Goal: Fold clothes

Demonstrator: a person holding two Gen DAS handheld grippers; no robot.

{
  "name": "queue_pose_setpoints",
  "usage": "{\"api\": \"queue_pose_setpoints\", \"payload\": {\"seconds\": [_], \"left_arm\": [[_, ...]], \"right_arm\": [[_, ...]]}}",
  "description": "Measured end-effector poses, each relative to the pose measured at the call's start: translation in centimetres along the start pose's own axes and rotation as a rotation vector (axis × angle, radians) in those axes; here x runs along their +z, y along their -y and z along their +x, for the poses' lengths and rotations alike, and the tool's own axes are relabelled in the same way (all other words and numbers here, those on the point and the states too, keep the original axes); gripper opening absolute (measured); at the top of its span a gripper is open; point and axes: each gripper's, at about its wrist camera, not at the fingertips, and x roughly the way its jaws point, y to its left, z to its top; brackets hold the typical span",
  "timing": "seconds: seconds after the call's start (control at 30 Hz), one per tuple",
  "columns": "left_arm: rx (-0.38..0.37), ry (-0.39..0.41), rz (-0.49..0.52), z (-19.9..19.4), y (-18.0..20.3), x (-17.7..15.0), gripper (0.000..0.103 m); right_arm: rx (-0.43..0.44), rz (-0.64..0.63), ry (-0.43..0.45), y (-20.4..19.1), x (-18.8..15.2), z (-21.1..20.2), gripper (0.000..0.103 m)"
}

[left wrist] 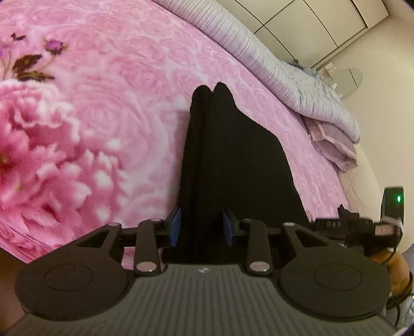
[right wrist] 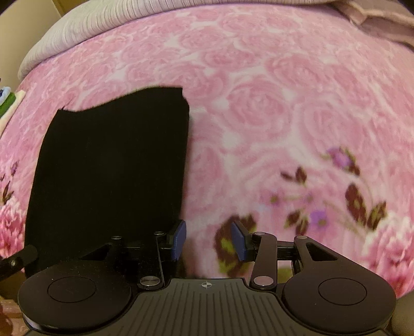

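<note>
Lying flat on pink blanket point(right wrist: 258, 77), folded black garment point(right wrist: 108, 165), between left gripper's point(left wrist: 201, 227) parted jaws; right gripper's point(right wrist: 208, 239) empty, apart.

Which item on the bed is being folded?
Look at the pink rose-print blanket covering the bed. On it lies a flat black garment, already folded into a narrow strip. It is the only dark, unpatterned thing there, unlike the lilac bedding behind.

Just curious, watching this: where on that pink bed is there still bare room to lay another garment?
Bare pink blanket lies right of the black garment, up to the lilac bedding. It is crowded only at the garment's near end, by the claws.
</note>
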Motion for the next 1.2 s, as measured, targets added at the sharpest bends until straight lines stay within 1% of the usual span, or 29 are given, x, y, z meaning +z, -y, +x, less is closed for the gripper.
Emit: {"api": "queue_pose_setpoints", "payload": {"seconds": [0.03,0.07,0.17,0.23,0.33,0.6,0.77,0.87,0.97,1.07,1.13,1.2], "left_arm": [[0.005,0.005,0.005,0.0,0.1,0.1,0.023],[0.007,0.012,0.013,0.0,0.2,0.2,0.016],[0.008,0.033,0.046,-0.4,0.4,0.6,0.013],[0.018,0.043,0.075,-0.6,0.8,0.5,0.013],[0.04,0.046,0.094,-0.4,0.9,0.2,0.013],[0.066,0.042,0.104,0.2,0.5,0.2,0.013],[0.076,0.036,0.098,0.4,0.5,0.0,0.015],[0.076,0.041,0.086,-0.1,0.7,0.2,0.015],[0.086,0.081,0.096,-1.5,1.0,0.4,0.014],[0.13,0.127,0.13,-3.2,1.4,0.5,0.011],[0.112,0.142,0.146,-4.0,2.0,0.5,0.011],[0.089,0.149,0.169,-4.5,2.8,0.3,0.011]], "right_arm": [[0.005,0.01,-0.005,0.1,-0.3,0.1,0.043],[0.011,0.023,-0.002,0.3,-0.6,0.1,0.043],[0.024,0.052,0.016,0.3,-1.0,-0.2,0.043],[0.021,0.049,0.025,-0.1,-1.0,-0.4,0.043],[-0.012,0.016,0.045,-1.0,-1.1,-0.4,0.043],[-0.048,-0.028,0.075,-1.9,-1.5,-0.5,0.042],[-0.037,-0.03,0.079,-1.7,-1.5,-0.3,0.042],[0.011,-0.006,0.099,-0.5,-1.9,-0.3,0.043],[0.08,0.042,0.143,1.4,-2.8,-1.0,0.043],[0.144,0.117,0.25,3.5,-4.4,-3.1,0.043],[0.189,0.133,0.327,4.3,-5.6,-4.7,0.043],[0.234,0.105,0.379,3.9,-6.7,-6.1,0.042]]}}
